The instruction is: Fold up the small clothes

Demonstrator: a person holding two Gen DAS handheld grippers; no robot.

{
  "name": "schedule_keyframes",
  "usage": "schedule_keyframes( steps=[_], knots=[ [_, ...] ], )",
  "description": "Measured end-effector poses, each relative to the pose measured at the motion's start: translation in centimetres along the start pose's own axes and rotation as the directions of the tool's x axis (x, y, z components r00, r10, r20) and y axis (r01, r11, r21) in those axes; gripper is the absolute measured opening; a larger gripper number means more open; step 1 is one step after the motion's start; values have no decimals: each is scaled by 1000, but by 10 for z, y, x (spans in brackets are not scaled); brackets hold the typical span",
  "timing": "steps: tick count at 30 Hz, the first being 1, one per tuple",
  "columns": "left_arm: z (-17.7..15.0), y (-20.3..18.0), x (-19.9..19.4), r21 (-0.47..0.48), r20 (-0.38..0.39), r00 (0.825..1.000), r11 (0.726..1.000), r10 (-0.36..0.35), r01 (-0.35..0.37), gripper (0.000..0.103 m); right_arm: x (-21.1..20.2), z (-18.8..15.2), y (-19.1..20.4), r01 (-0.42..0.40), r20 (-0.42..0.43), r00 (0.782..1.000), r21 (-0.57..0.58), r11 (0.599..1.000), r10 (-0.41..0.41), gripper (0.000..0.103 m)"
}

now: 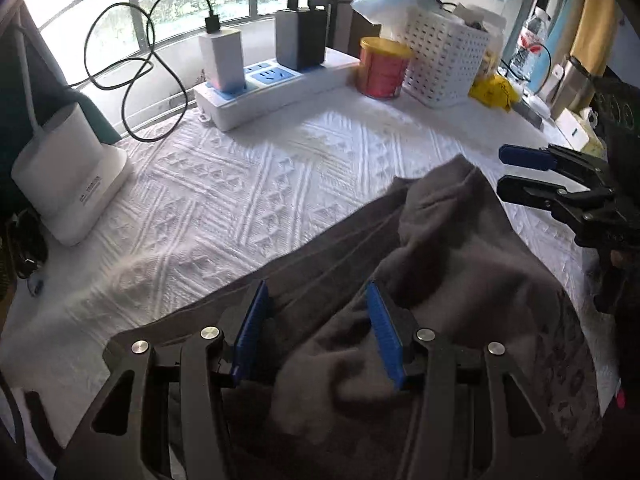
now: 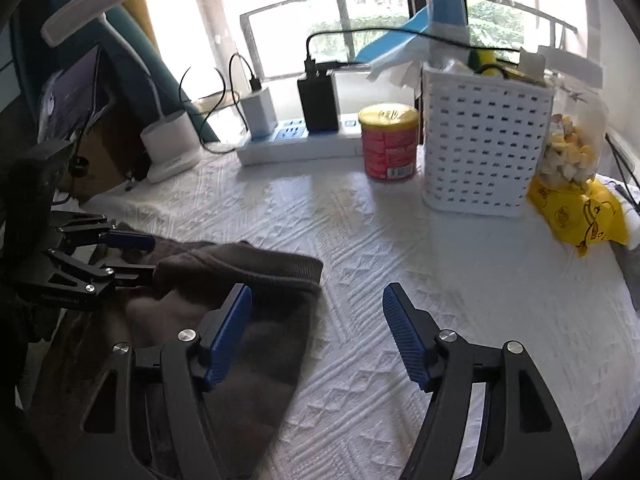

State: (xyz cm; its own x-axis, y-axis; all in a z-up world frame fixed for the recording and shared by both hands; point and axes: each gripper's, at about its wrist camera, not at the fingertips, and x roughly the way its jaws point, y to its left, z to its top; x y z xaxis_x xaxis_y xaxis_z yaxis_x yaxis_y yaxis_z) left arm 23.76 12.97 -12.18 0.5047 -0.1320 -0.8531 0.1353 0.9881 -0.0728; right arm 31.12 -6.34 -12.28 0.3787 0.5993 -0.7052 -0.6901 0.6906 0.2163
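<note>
A crumpled dark brown-grey garment lies on the white quilted cloth. It also shows in the right wrist view at the left. My left gripper is open, its blue pads on either side of a fold of the garment, low over it. My right gripper is open and empty, its left pad over the garment's right edge. Each gripper shows in the other's view: the right one at the garment's far right edge, the left one at its left edge.
Along the back stand a white power strip with chargers and black cables, a red tin with a yellow lid, a white perforated basket and a yellow bag. A white lamp base stands at the left.
</note>
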Motion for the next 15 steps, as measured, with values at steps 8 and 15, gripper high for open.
schedule_keyframes(
  steps=[8,15],
  knots=[
    [-2,-7,-5,55,46,999,998,-10,7,5,7,-3,-3,-18,3,1000,23,1000,18,72],
    [16,2,-23,15,179,981,997,69,-73,1,4,1,-4,-13,26,1000,32,999,12,72]
  ],
)
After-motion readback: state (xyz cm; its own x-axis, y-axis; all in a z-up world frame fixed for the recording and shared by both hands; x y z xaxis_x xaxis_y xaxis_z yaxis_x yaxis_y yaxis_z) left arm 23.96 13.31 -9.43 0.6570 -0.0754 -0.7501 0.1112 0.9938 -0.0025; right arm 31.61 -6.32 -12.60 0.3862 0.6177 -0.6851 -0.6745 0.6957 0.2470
